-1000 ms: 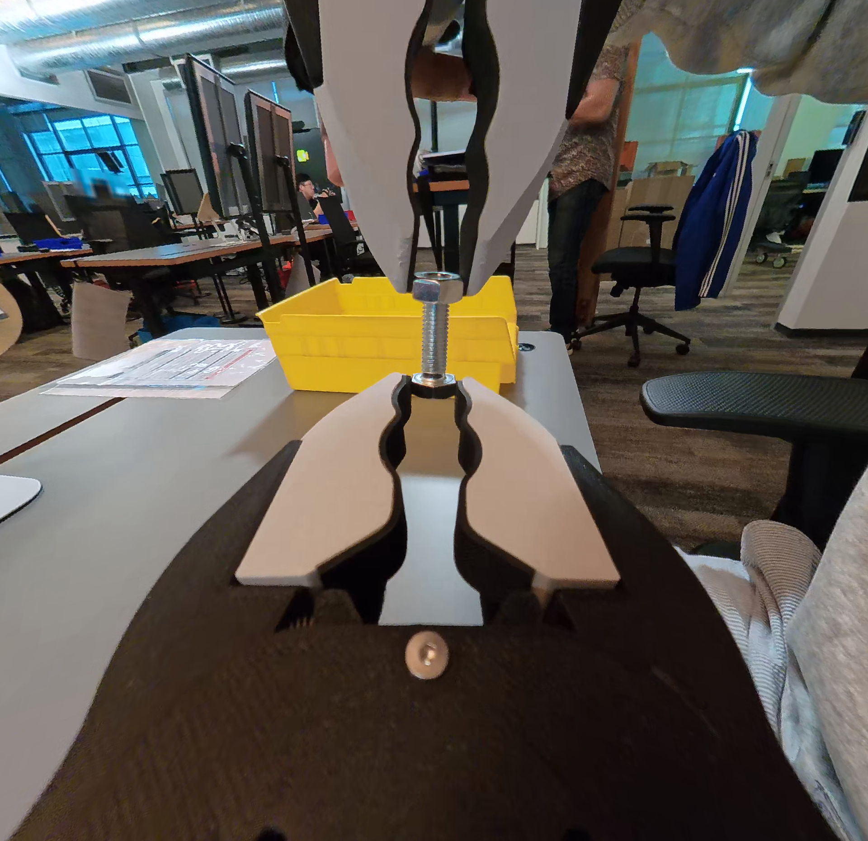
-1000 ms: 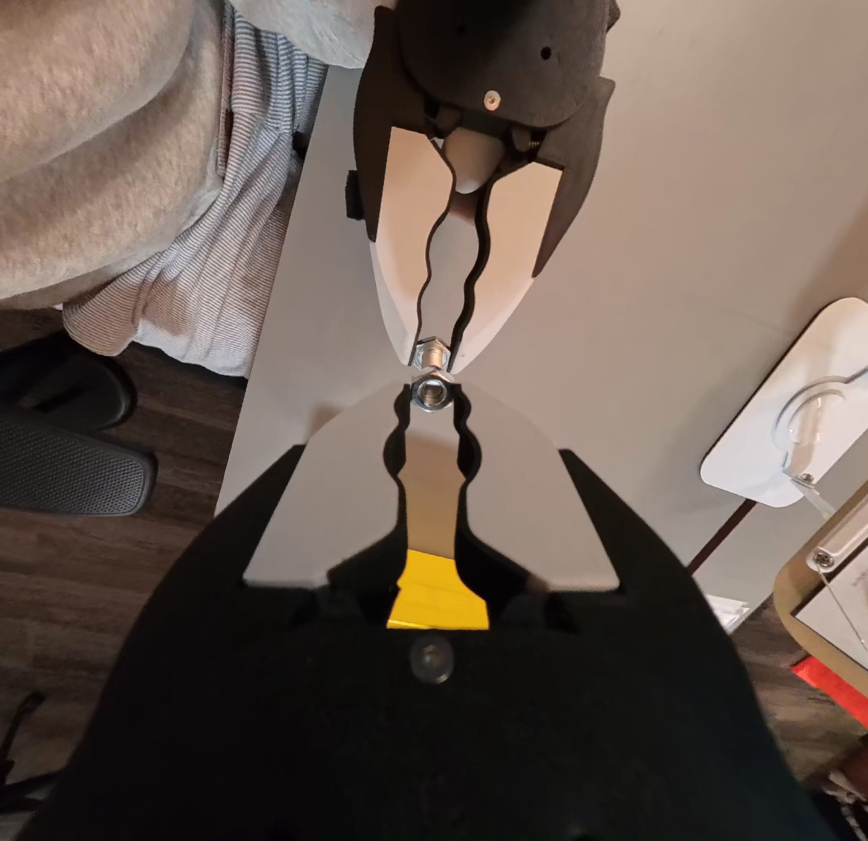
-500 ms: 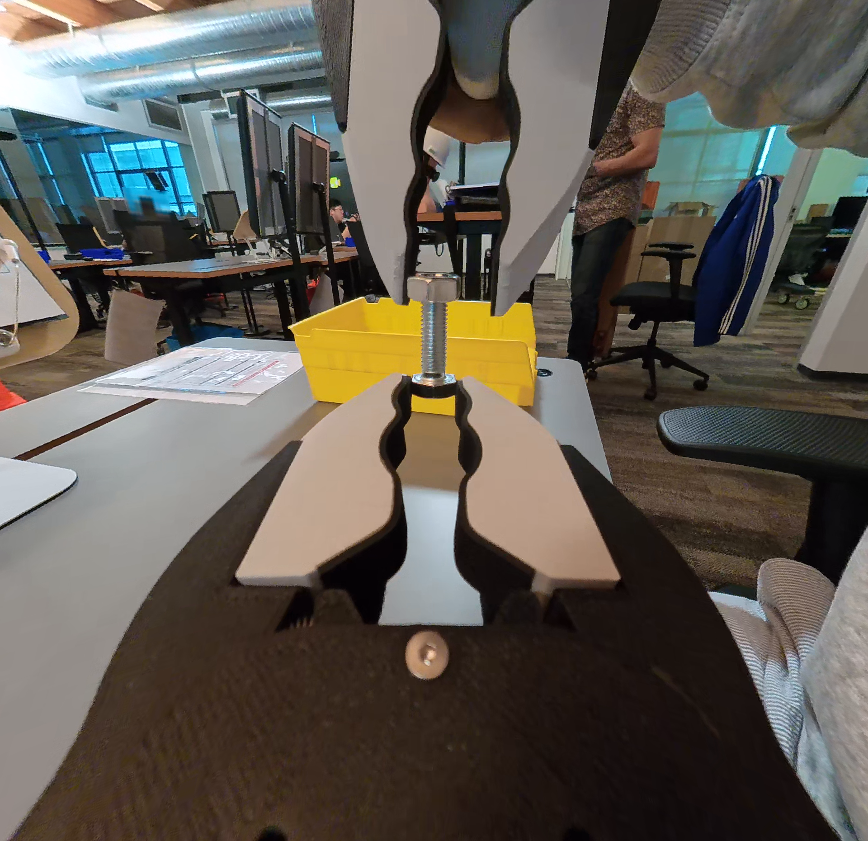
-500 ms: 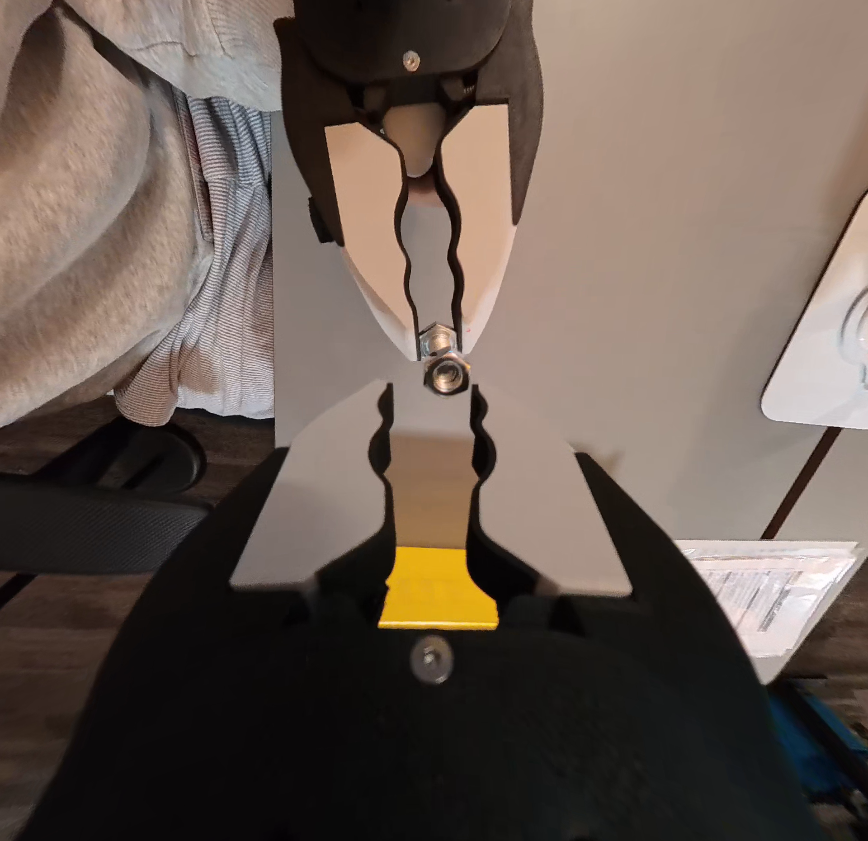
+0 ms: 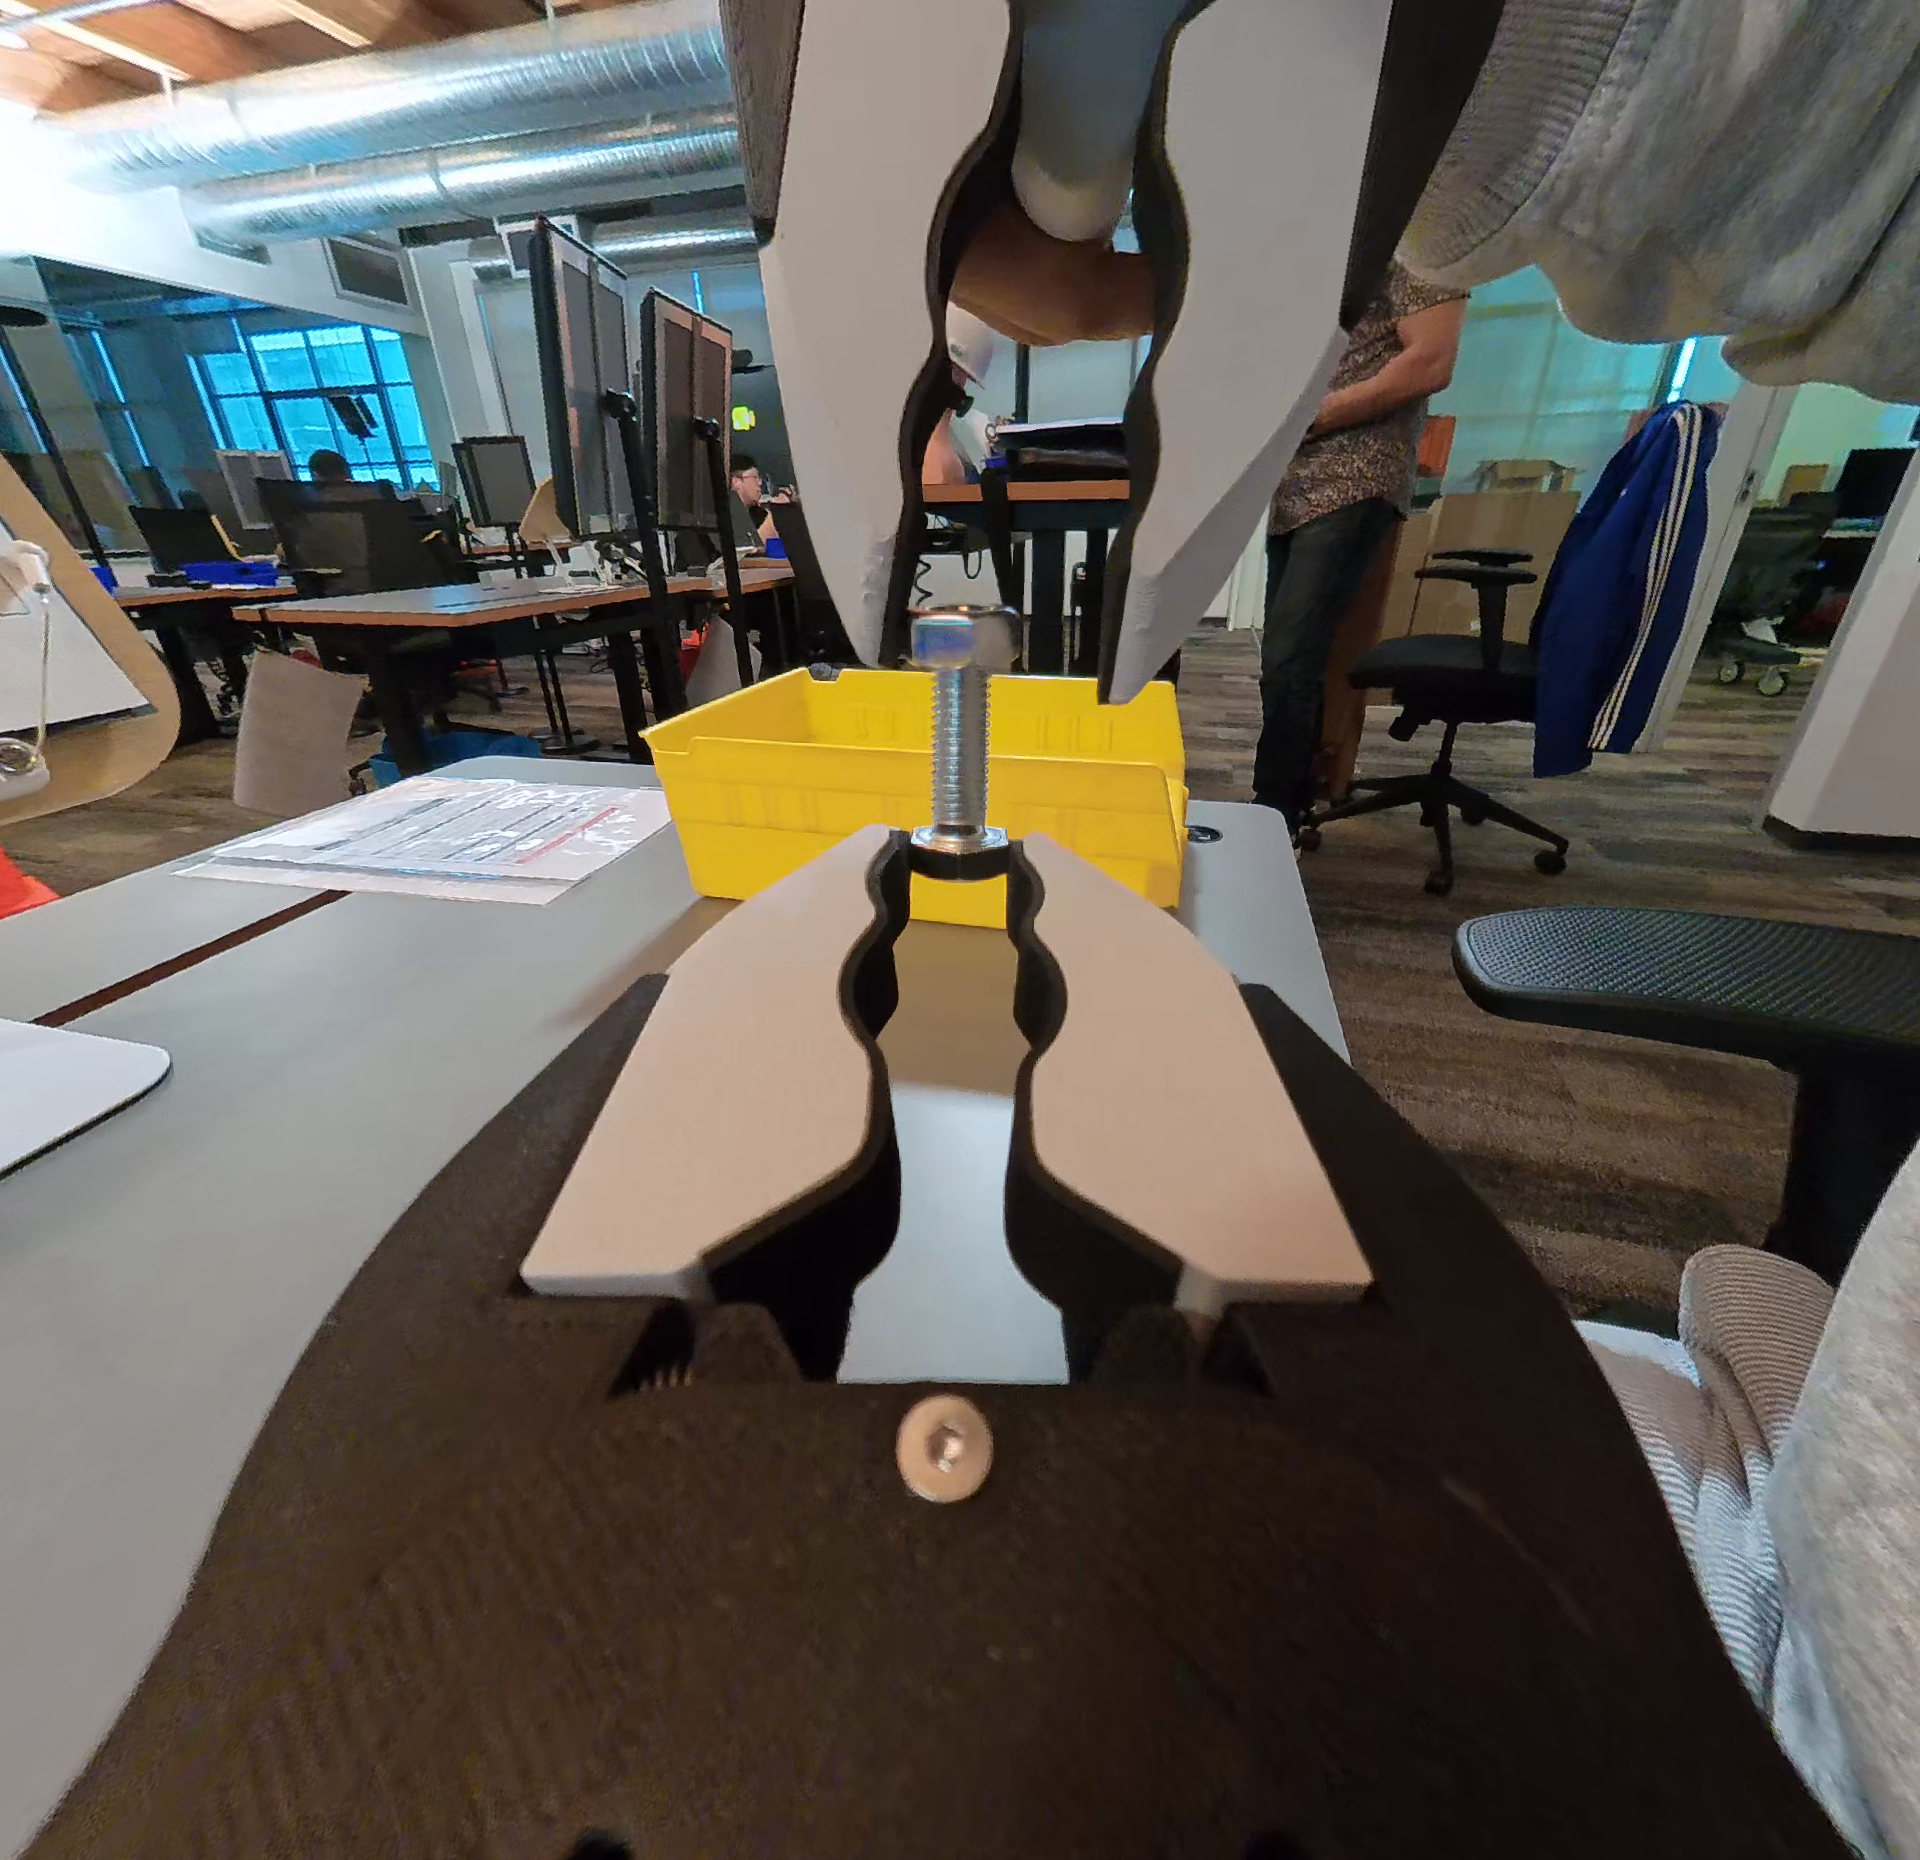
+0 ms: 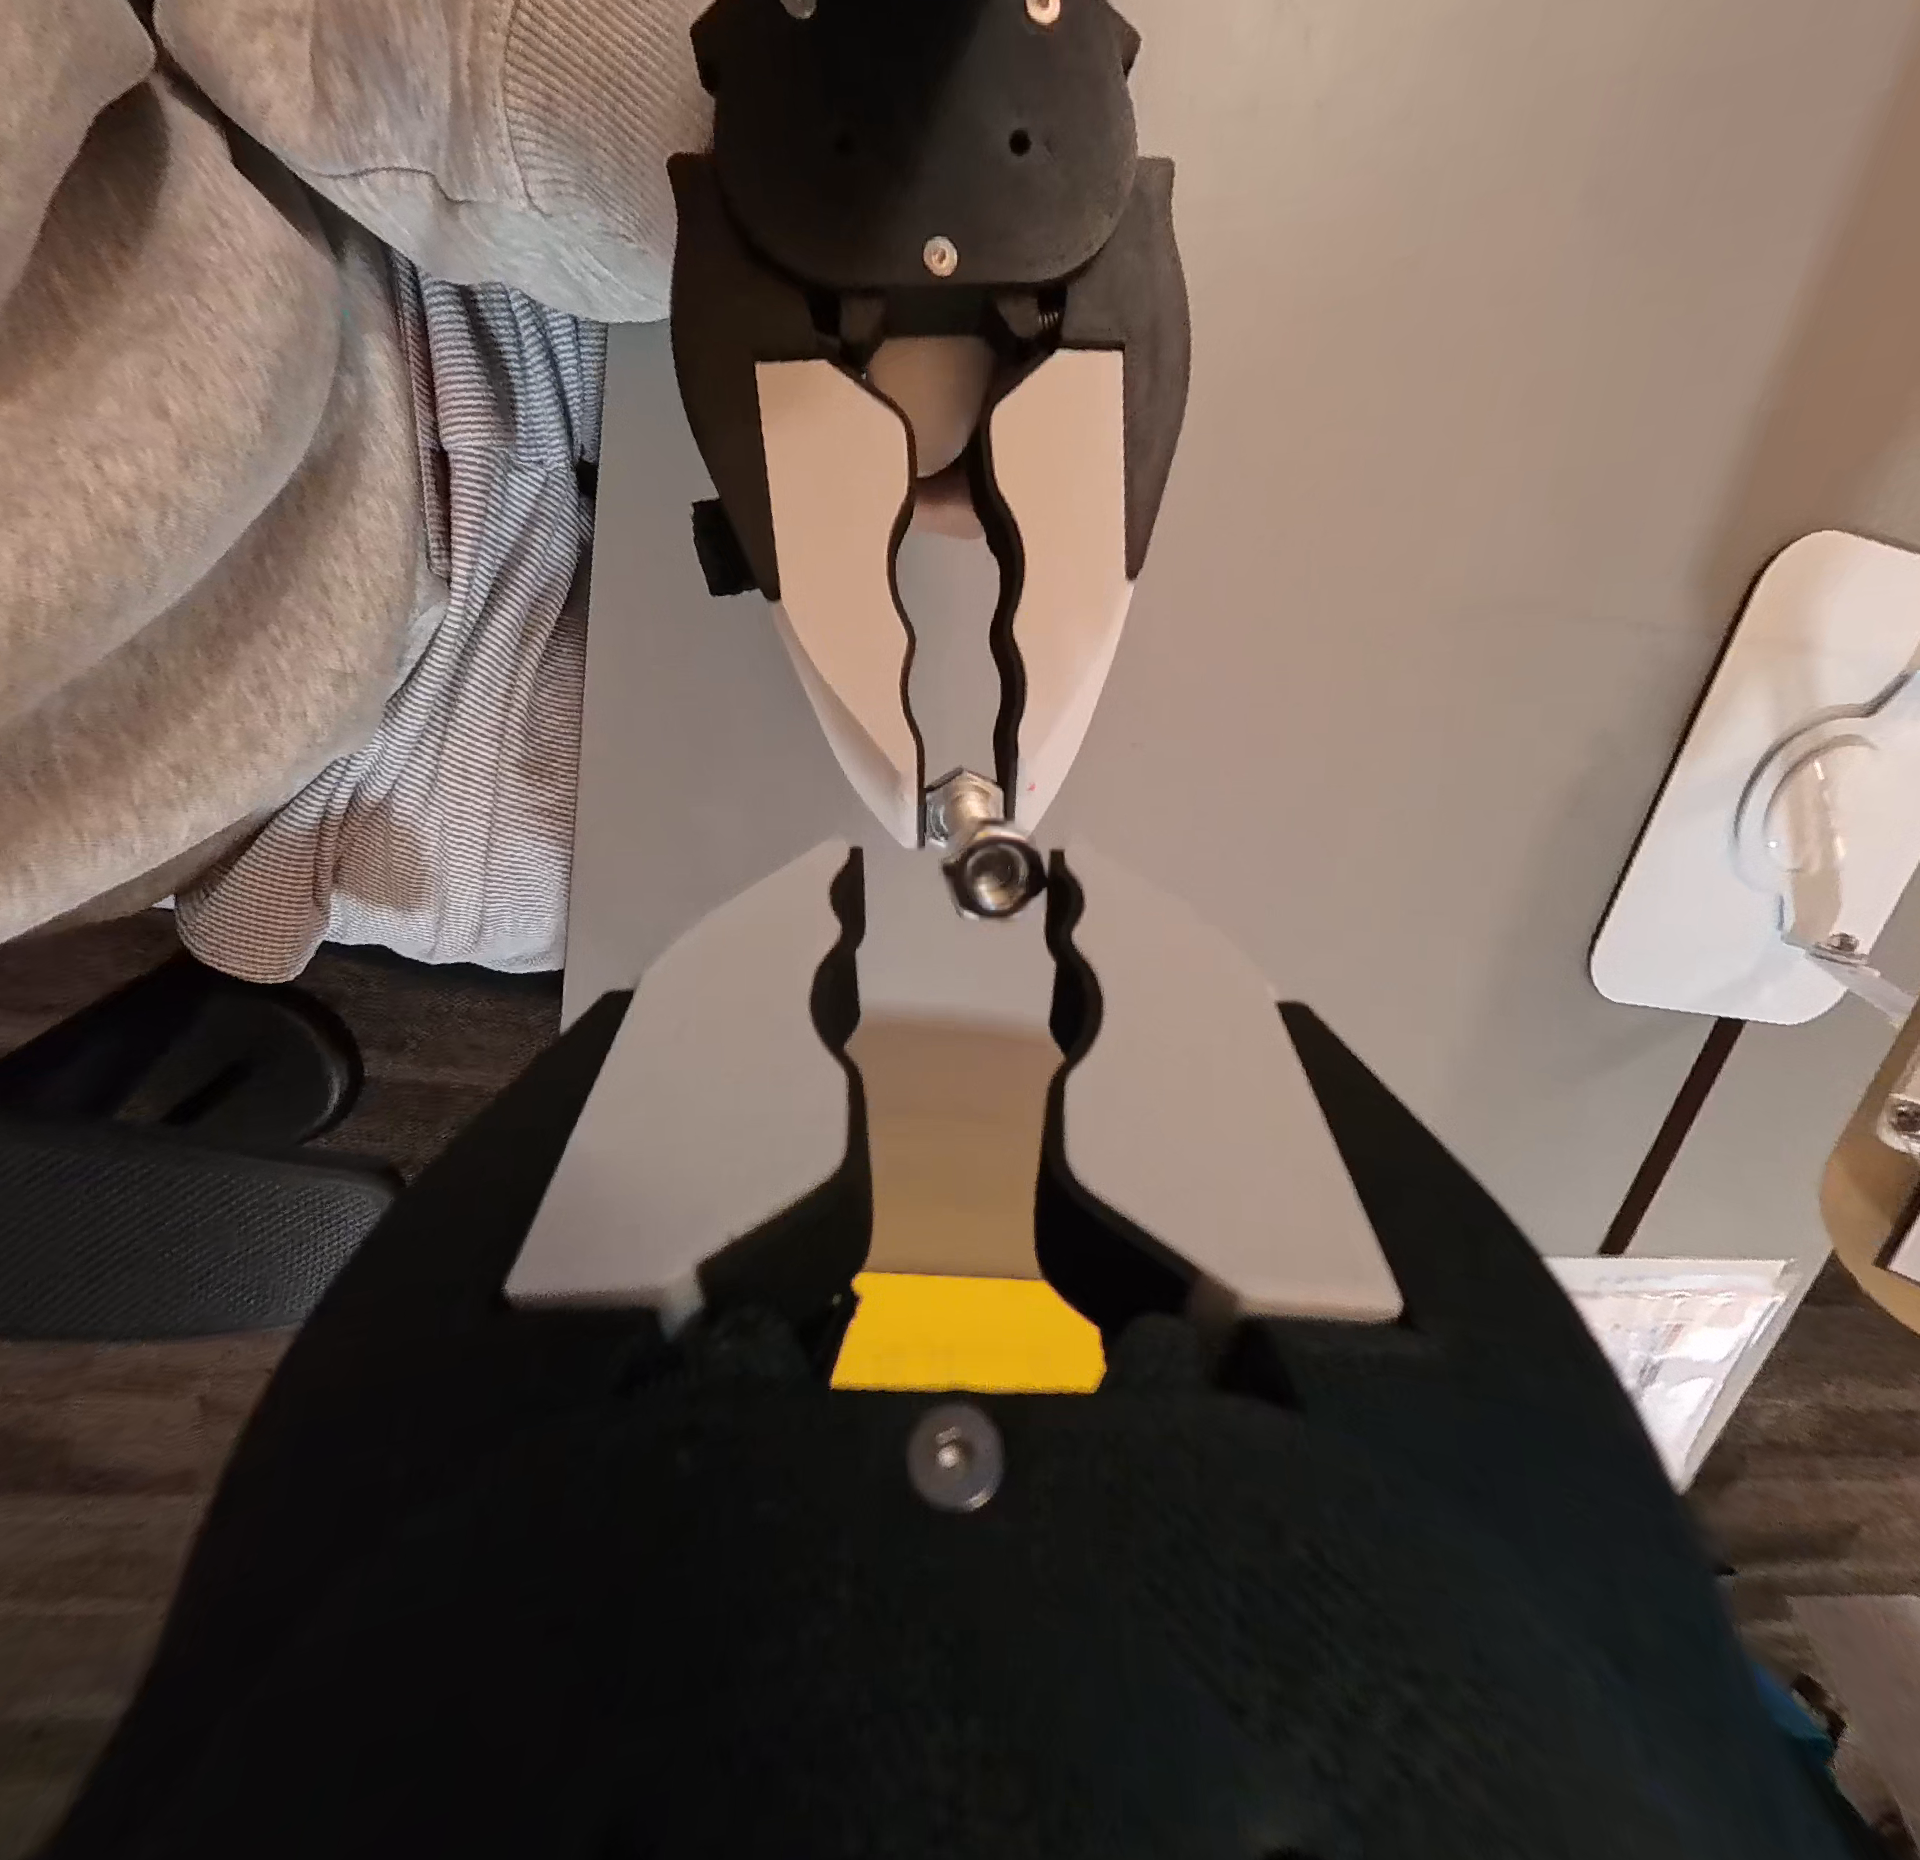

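A silver hex bolt (image 5: 961,750) stands upright, threaded into a nut (image 5: 956,836). My left gripper (image 5: 956,860) is shut on the nut and holds it above the grey table (image 5: 312,1031). My right gripper (image 5: 1003,662) hangs down from above, open, with its fingertips either side of the bolt head (image 5: 964,634) and a gap on the right. In the right wrist view the right gripper (image 6: 956,860) is open. The bolt head (image 6: 992,880) sits close to its right finger. The left gripper (image 6: 966,823) pinches the nut (image 6: 940,808) there.
A yellow bin (image 5: 831,771) stands on the table just behind the bolt. A sheet of paper in a sleeve (image 5: 447,834) lies to its left. A white base plate (image 6: 1766,771) sits on the table. A black office chair (image 5: 1683,969) is at the right edge.
My right gripper was shut on the bolt head and has opened, letting it go. The left gripper still holds the nut with the bolt upright.
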Demonstrator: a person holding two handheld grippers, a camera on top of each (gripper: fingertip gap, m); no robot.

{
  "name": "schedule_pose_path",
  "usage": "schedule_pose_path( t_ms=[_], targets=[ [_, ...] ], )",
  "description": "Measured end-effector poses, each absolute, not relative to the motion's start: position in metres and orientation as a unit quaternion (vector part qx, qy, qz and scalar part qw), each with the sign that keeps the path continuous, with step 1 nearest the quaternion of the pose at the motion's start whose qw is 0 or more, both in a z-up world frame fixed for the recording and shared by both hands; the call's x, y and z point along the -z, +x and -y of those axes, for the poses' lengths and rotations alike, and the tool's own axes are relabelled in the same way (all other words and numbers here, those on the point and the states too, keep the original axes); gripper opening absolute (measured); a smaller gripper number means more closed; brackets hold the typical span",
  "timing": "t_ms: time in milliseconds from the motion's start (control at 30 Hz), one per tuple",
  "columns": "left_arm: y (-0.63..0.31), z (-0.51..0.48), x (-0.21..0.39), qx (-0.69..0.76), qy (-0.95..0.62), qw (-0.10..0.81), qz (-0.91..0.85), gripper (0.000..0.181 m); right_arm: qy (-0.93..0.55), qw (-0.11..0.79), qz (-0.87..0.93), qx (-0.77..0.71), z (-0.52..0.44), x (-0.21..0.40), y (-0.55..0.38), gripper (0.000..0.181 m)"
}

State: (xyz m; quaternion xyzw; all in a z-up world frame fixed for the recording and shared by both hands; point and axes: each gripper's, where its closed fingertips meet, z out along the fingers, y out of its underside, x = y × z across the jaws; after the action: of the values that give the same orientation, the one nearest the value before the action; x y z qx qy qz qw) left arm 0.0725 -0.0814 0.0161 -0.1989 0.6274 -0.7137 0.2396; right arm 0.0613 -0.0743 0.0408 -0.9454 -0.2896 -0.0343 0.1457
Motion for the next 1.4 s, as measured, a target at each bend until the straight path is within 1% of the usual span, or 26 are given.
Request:
schedule_pose_path(
  t_ms=[233,400,567,800,1133,1400],
  targets=[
    [0.074,0.077,-0.019,0.721,-0.208,0.237,-0.617,0.019,-0.951,0.131,0.279,0.025,0.085,-0.043,0.063,0.028],
    [0.074,0.079,-0.016,0.715,-0.205,0.236,-0.626,0.019,-0.947,0.140,0.284,0.055,0.080,-0.049,0.066,0.028],
    [0.073,0.083,-0.012,0.706,-0.200,0.236,-0.637,0.019,-0.939,0.153,0.303,0.060,0.070,-0.052,0.057,0.030],
    [0.073,0.081,-0.015,0.710,-0.201,0.240,-0.631,0.019,-0.937,0.137,0.315,0.061,0.069,-0.040,0.054,0.037],
    [0.076,0.074,-0.019,0.719,-0.213,0.244,-0.615,0.019,-0.949,0.122,0.286,0.054,0.081,-0.038,0.066,0.037],
    [0.080,0.074,-0.014,0.709,-0.226,0.245,-0.622,0.019,-0.947,0.118,0.297,0.025,0.087,-0.032,0.046,0.035]
  ],
)
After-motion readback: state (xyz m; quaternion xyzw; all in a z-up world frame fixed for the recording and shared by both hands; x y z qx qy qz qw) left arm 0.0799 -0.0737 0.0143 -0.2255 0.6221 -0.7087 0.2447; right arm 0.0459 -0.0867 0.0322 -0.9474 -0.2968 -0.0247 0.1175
